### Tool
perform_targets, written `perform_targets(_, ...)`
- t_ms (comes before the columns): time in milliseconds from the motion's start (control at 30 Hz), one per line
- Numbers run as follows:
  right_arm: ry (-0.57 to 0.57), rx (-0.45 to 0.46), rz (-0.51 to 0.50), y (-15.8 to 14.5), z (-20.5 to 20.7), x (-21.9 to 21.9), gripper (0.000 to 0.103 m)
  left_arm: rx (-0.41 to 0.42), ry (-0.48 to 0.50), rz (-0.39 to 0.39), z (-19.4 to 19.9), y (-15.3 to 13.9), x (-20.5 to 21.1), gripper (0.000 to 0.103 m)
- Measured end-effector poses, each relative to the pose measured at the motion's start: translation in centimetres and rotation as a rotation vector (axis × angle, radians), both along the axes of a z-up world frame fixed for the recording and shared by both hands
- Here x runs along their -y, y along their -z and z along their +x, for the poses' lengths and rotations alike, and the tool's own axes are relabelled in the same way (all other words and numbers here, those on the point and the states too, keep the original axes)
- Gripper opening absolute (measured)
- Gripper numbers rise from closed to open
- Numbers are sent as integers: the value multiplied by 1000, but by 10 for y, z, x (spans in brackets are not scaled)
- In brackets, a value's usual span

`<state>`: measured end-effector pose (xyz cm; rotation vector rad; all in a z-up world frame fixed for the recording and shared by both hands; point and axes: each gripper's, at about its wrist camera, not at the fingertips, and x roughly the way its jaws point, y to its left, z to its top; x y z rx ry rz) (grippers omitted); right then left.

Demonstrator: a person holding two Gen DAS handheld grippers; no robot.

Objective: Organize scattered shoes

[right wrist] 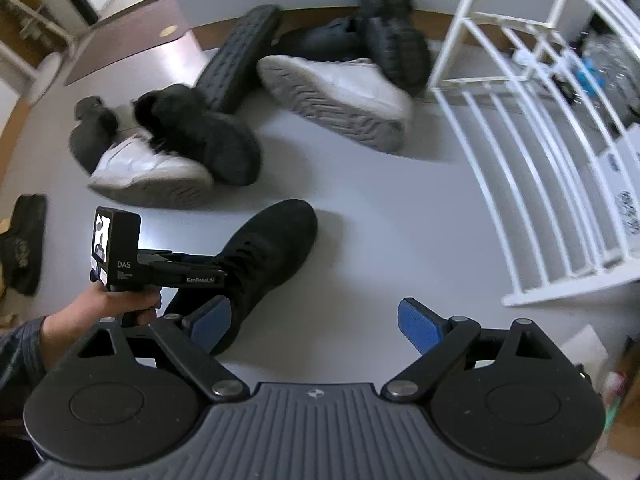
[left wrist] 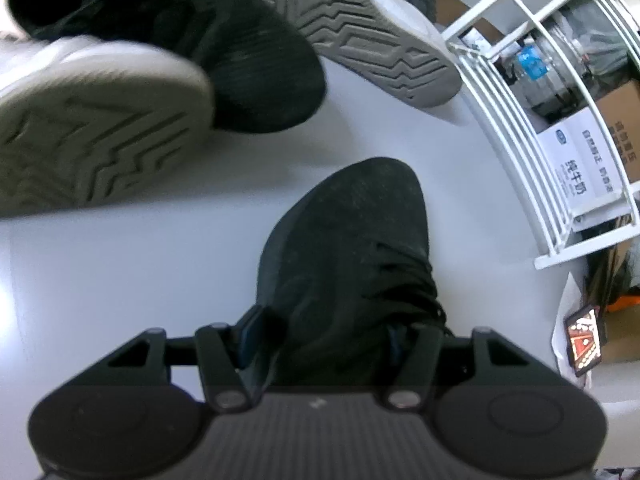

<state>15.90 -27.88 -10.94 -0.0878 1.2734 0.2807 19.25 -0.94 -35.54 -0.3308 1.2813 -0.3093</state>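
left gripper (left wrist: 320, 332) has its fingers closed on the heel end of a black sneaker (left wrist: 352, 248), one pad pressed against each side of the collar; the shoe sits on the pale grey table (left wrist: 120, 260) with its toe pointing away from the camera. in the right wrist view the same shoe lies near the middle of the table, and a bare hand (right wrist: 116, 300) holds the left tool's handle beside it. right gripper (right wrist: 314, 326) hangs over the table with its blue-padded fingers (right wrist: 420, 324) spread wide and nothing between them; its left pad is just beside the shoe's heel, whether touching cannot be told. further back lies a loose heap: a white sneaker (right wrist: 148, 172) on its side with another black sneaker (right wrist: 204, 136) lying over it, a second white sneaker (right wrist: 340, 96) tipped so its grey tread shows, and darker shoes (right wrist: 392, 32) with lugged soles at the far edge. a white wire rack (right wrist: 520, 160) stands at the right edge of the table, its shelves bare in both views. cardboard boxes (left wrist: 624, 128) show behind it.
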Motion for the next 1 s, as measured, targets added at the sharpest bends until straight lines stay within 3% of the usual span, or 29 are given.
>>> perform_targets(367, 33, 0, -48, 8, 5, 22, 94, 31, 29, -15, 28, 4, 52, 61)
perform_targets(867, 53, 1, -68, 13, 7, 35, 94, 13, 64, -72, 47, 13, 130, 62)
perform_targets(1000, 63, -7, -65, 15, 7, 42, 94, -7, 149, -76, 51, 14, 143, 62)
